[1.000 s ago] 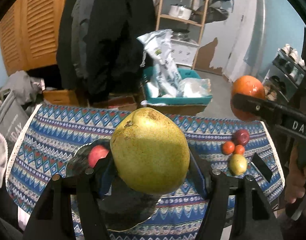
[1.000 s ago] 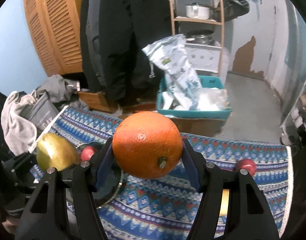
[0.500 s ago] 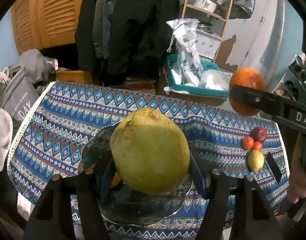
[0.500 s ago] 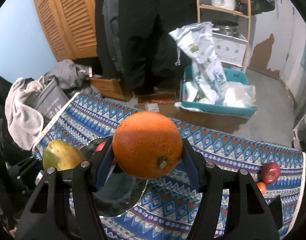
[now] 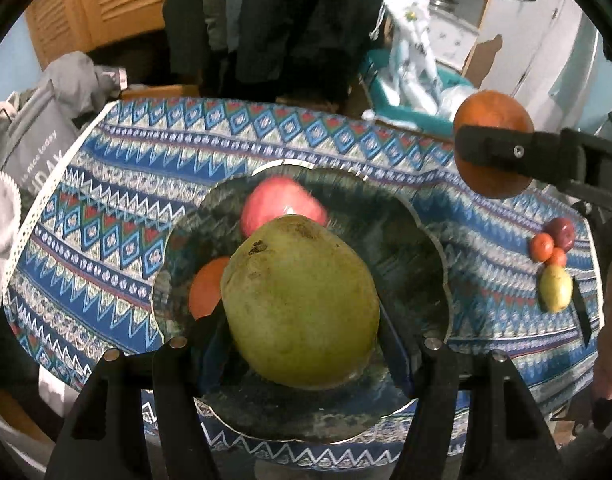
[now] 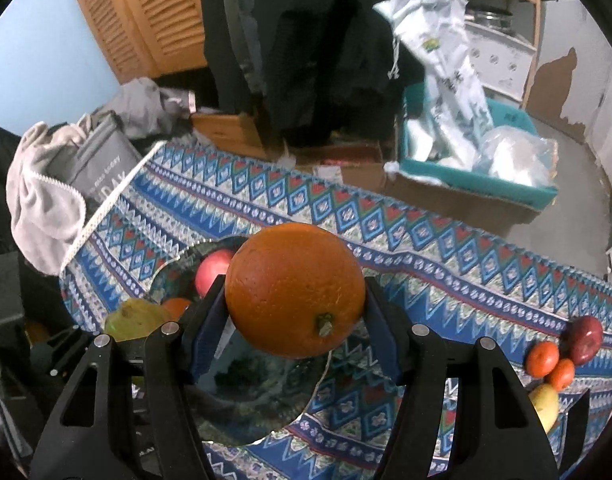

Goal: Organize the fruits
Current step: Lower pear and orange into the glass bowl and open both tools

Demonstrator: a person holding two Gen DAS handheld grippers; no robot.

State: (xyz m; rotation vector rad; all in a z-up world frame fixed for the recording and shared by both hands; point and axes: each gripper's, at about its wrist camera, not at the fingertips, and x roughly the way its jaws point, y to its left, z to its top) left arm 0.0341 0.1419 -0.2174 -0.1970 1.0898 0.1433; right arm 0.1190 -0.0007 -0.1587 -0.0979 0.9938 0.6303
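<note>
Overhead, a large green-yellow pear (image 5: pixel 302 304) is pinched between the jaws of the left gripper (image 5: pixel 302 332), with both pads pressed against its sides. It is held above a dark scalloped plate (image 5: pixel 405 216) that lies on the counter, which is covered by a blue patterned cloth (image 5: pixel 118 208). Two fruits are seen on the plate: a red apple (image 5: pixel 282 208) at about 12 o'clock of the pear and a small orange fruit (image 5: pixel 206 292) at its 9 o'clock, partly hidden behind it.

An orange (image 6: pixel 296 294) is clamped between the jaws of the right gripper (image 6: pixel 296 320), its stem end turned toward the camera. In the right wrist view it is held over the right-hand rim of the plate (image 6: pixel 306 396), with the pear (image 6: pixel 134 320) at its 9 o'clock and the red apple (image 6: pixel 212 272) at about 10 o'clock. In the left wrist view the orange (image 5: pixel 493 112) appears at 2 o'clock, crossed by a black gripper finger (image 5: pixel 501 148).

A cluster of loose fruit is left on the cloth well apart from the plate, at 3 o'clock in the left wrist view: a dark red fruit (image 5: pixel 561 232), two small orange ones (image 5: pixel 542 246) touching it, and a yellow fruit (image 5: pixel 555 288) just beside them. Beyond the counter a teal bin (image 6: pixel 477 180) holding plastic bags is seen on the floor.
</note>
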